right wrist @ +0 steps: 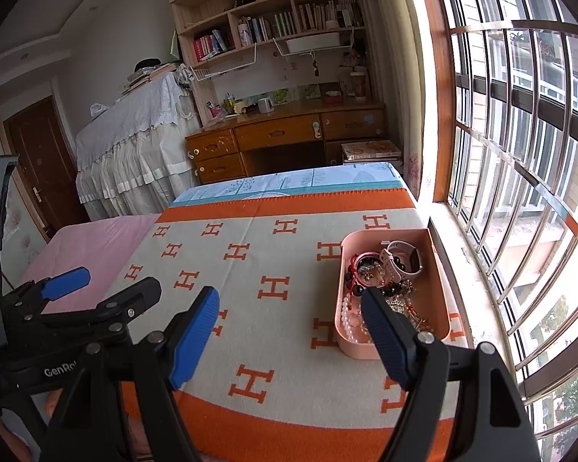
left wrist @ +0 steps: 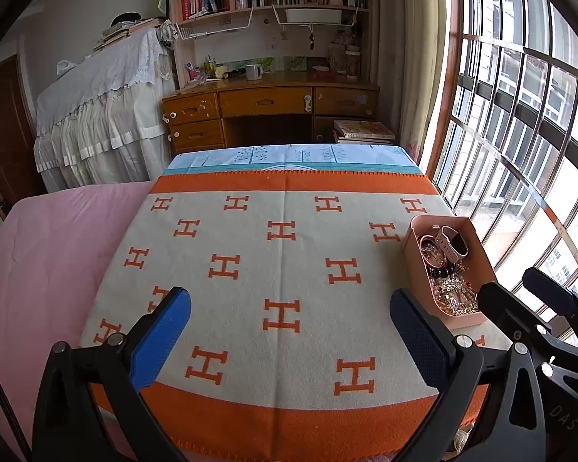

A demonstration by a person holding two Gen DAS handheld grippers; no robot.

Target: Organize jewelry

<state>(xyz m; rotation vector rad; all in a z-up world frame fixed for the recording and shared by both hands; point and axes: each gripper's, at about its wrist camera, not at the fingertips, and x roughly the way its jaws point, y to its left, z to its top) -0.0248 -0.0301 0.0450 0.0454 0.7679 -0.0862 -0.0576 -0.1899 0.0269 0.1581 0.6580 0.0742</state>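
Observation:
A pink tray [left wrist: 416, 246] sits at the right edge of the orange and cream H-pattern blanket [left wrist: 273, 269], by the window. It holds a pile of jewelry [left wrist: 449, 285]: a pink watch [left wrist: 454, 246], dark beads, pearls and gold chains. My left gripper [left wrist: 291, 315] is open and empty above the blanket, left of the tray. In the right wrist view the tray [right wrist: 441, 281] lies ahead on the right, with the watch [right wrist: 402, 260] and a pearl strand [right wrist: 348, 319] inside. My right gripper [right wrist: 289, 310] is open and empty, its right finger over the tray's near end.
The blanket covers a table beside a pink bed [left wrist: 46, 254]. A barred window [right wrist: 520, 154] runs along the right. A wooden desk [left wrist: 269, 107] and bookshelves stand at the back. The left gripper [right wrist: 77, 292] shows at the left of the right wrist view.

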